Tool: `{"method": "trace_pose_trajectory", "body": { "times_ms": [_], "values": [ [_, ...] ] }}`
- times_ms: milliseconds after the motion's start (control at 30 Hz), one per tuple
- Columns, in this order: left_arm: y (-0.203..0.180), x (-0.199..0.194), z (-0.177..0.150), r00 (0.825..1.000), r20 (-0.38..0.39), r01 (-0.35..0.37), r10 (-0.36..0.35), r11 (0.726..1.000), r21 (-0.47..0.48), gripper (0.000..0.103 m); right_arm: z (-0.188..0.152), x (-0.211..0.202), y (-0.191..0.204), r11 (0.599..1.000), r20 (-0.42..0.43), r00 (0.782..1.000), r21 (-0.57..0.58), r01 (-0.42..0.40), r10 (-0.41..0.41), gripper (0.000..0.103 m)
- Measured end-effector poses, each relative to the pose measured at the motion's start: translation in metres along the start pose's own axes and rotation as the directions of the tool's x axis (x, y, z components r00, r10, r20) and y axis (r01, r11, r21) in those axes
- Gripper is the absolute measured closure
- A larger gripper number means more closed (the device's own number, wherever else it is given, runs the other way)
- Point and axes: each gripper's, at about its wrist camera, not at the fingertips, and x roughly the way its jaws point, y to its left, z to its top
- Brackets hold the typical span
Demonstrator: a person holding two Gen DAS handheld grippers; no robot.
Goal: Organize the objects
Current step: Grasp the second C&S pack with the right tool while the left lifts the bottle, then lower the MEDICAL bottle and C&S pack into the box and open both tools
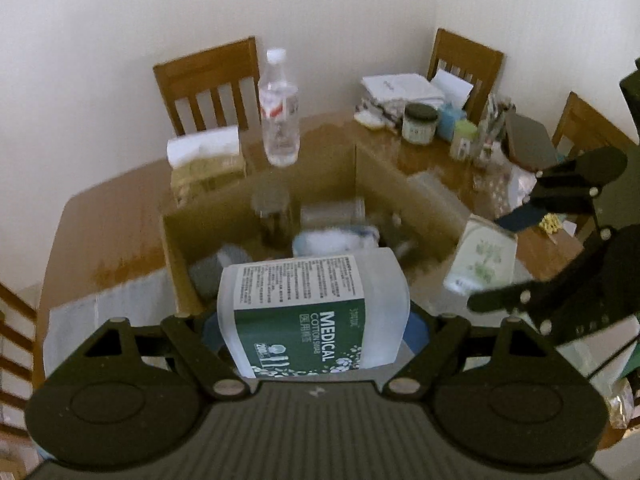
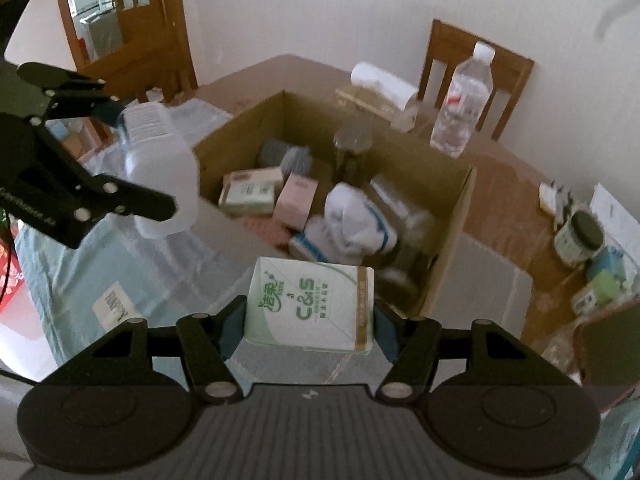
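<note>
Cotton swab container, a translucent tub with a green "MEDICAL COTTON SWAB" label, is sitting squarely between the fingers of the left gripper, which are pressing on its two sides. The blue pads are showing at either flank of the tub, and its far end is sticking out well past the fingertips, hanging in the air above the near edge of the cardboard box.

Over in the right wrist view, the right gripper is clamping a tissue pack, white and green with "C&S" printed on it. The pack is lying crosswise between the blue pads, one pad touching each short end, printed face up toward the camera, and it is hanging just short of the box's near rim.

Inside the open box, boxed items, a dark-lidded jar, grey rounded things and a white cloth bundle are lying together. The box is standing on a wooden table; beyond its far wall a clear water bottle is standing upright, beside a white roll. Wooden chairs are standing against the wall behind the table.
</note>
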Motion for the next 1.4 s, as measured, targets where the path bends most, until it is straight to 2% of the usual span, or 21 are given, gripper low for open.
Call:
{"method": "trace_pose_trajectory", "body": {
  "times_ms": [200, 267, 333, 833, 1133, 1400],
  "values": [
    [0.000, 0.022, 0.018, 0.999, 0.031, -0.040, 0.040, 0.999, -0.005, 0.018, 0.013, 0.001, -0.005, 1.000, 0.019, 1.000, -0.010, 0.022, -0.022, 0.033],
    [0.000, 0.026, 0.019, 0.998, 0.030, -0.051, 0.051, 0.999, -0.005, 0.009, 0.016, 0.003, -0.007, 1.000, 0.022, 1.000, -0.011, 0.023, -0.023, 0.033],
    [0.001, 0.028, 0.017, 0.998, 0.030, -0.060, 0.060, 0.998, -0.005, 0.009, 0.018, 0.005, -0.010, 1.000, 0.022, 1.000, -0.009, 0.023, -0.022, 0.033],
    [0.027, 0.012, -0.025, 0.993, -0.002, -0.114, 0.114, 0.987, -0.114, 0.002, 0.049, 0.029, -0.010, 0.999, 0.016, 0.999, -0.027, -0.039, 0.040, 0.033],
    [0.049, -0.003, -0.049, 0.984, -0.015, -0.176, 0.177, 0.963, -0.206, 0.002, 0.090, 0.053, 0.004, 0.994, 0.023, 0.997, -0.083, -0.066, 0.068, 0.033],
    [0.059, -0.013, -0.063, 0.972, -0.026, -0.233, 0.234, 0.945, -0.229, 0.002, 0.114, 0.084, 0.015, 0.993, 0.002, 0.997, -0.079, -0.082, 0.083, 0.031]
  ]
}}
